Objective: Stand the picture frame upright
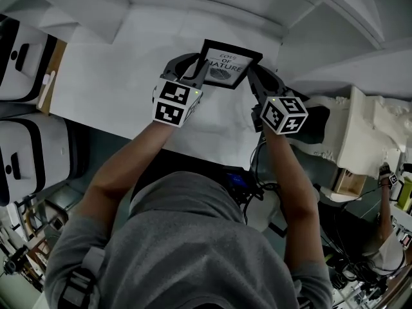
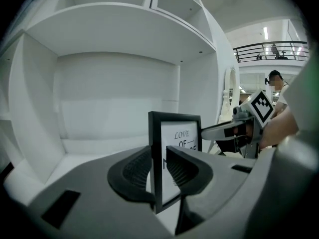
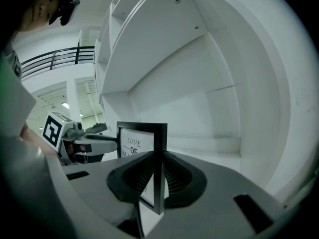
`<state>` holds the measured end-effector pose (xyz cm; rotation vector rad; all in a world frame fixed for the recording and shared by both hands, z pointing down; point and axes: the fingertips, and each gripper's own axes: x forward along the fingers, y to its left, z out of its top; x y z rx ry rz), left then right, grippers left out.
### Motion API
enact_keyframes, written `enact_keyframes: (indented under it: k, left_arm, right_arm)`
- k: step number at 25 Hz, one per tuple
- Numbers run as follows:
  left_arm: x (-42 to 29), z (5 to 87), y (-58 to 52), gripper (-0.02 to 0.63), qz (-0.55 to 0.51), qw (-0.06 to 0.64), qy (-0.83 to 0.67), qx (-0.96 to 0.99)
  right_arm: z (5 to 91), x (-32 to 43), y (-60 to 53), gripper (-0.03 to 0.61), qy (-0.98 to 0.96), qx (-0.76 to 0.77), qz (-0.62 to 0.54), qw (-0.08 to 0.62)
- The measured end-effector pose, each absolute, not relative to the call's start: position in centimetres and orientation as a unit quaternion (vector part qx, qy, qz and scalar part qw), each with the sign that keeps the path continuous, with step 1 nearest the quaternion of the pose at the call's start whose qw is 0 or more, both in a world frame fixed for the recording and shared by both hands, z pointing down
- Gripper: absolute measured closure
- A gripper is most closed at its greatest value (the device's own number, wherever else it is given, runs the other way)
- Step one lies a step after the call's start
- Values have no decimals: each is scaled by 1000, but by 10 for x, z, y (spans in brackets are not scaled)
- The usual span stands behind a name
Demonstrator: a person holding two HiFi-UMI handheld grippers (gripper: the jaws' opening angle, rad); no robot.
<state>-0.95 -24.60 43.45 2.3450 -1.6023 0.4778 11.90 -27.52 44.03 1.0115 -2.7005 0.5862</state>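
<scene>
From the head view the picture frame (image 1: 228, 64) sits at 12 o'clock over the white shelf (image 1: 109, 76), and in their own views the left gripper (image 2: 158, 166) and the right gripper (image 3: 158, 176) each pinch a thin side edge with narrow jaws, so uneven lifting could twist it loose.

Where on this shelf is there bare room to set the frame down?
The shelf floor lies bare left of the left claw, out to its left edge, and behind the picture frame toward the back wall. Right of the right claw it is tight: the side wall stands close.
</scene>
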Motion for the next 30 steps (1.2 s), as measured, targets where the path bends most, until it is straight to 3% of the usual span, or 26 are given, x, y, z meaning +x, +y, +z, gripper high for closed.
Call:
enact_keyframes:
  k: [30]
  left_arm:
    - [-64, 429, -387, 518, 152, 102, -521, 834]
  right_arm:
    - [433, 68, -388, 512, -892, 399, 190, 94]
